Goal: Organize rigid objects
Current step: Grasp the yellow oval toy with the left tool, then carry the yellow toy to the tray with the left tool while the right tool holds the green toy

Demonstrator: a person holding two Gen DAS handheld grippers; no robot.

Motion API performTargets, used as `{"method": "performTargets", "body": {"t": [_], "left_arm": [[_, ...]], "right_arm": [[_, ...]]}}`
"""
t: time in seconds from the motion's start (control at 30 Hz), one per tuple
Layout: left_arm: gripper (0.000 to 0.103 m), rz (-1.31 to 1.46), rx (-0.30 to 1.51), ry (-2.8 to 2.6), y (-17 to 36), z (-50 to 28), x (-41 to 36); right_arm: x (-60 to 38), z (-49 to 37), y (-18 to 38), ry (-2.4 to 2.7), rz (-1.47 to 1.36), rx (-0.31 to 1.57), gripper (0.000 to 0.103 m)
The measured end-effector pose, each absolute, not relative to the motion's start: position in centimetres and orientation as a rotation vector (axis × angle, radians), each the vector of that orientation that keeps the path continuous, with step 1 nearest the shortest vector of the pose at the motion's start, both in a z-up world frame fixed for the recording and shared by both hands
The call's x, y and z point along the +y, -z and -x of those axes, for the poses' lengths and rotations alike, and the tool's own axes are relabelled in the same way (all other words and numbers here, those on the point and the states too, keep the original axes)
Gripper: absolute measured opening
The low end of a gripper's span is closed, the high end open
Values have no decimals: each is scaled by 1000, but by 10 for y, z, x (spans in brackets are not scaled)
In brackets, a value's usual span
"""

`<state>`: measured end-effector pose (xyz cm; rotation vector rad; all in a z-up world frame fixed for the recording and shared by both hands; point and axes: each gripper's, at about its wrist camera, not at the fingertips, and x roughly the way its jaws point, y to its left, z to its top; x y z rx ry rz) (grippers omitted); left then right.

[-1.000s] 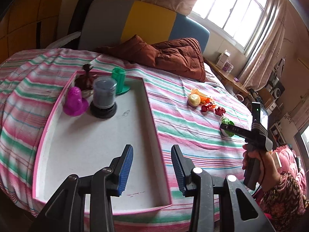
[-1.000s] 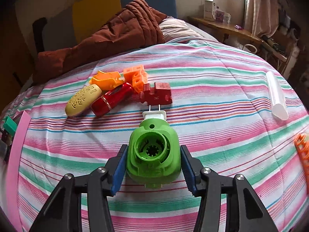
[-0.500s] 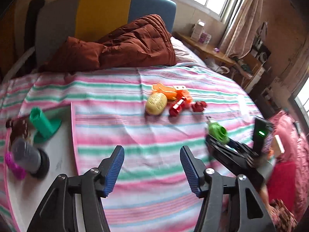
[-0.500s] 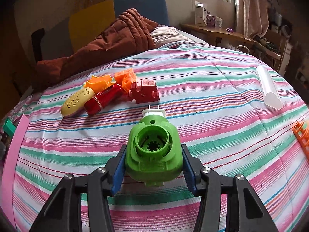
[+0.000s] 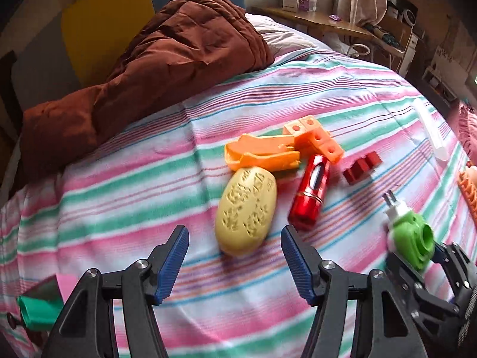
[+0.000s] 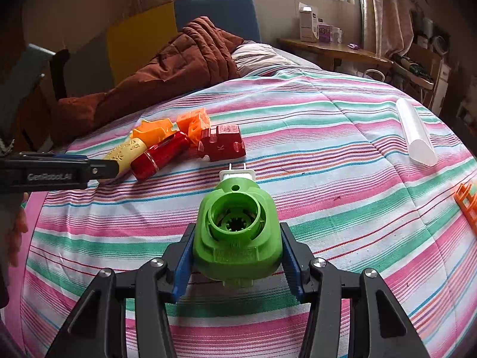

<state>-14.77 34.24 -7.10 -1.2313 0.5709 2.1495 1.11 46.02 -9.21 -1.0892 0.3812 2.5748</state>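
Note:
On the striped bedspread lies a heap of toys: a yellow embossed oval (image 5: pixel 246 210), a red cylinder (image 5: pixel 311 192), an orange flat piece (image 5: pixel 262 155), orange cubes (image 5: pixel 316 138) and a dark red block (image 5: pixel 362 167). My left gripper (image 5: pixel 235 256) hovers open just short of the yellow oval, nothing between its fingers. My right gripper (image 6: pixel 237 256) is shut on a green plug-in device (image 6: pixel 237 226) with a white two-pin plug, held above the bedspread. The right wrist view shows the same yellow oval (image 6: pixel 126 153), red cylinder (image 6: pixel 161 155) and dark red block (image 6: pixel 222 144).
A brown quilt (image 5: pixel 167 59) is bunched at the head of the bed. A white tube (image 6: pixel 416 131) lies at the right, an orange grid piece (image 6: pixel 468 205) at the far right edge. A green object (image 5: pixel 35 310) and the pink tray corner (image 5: pixel 65 283) show bottom left.
My left gripper swung from over the pink tray across the bed to the toy heap, and its jaws widened. The right gripper kept its hold on the green device, almost in place.

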Motion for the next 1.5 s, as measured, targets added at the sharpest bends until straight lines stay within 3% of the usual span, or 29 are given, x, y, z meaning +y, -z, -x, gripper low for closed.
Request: {"method": "performTargets", "body": {"t": [0.23, 0.33, 0.5, 0.7, 1.07, 1.5], "left_arm": [[63, 1164, 649, -2139, 83, 161, 364], [44, 1167, 574, -2111, 88, 163, 363], [44, 1153, 427, -2174, 88, 163, 345], [44, 1122, 426, -2217, 88, 144, 330], [44, 1262, 165, -2190, 79, 111, 290], [44, 1205, 16, -2143, 54, 50, 240]], "right_arm": [[459, -12, 93, -2572, 1083, 370, 53], [458, -12, 93, -2571, 1081, 366, 53], [458, -12, 93, -2570, 1079, 357, 53], [457, -11, 94, -2567, 1077, 341, 53], [454, -11, 93, -2554, 1081, 297, 53], [451, -9, 93, -2536, 1092, 253, 53]]}}
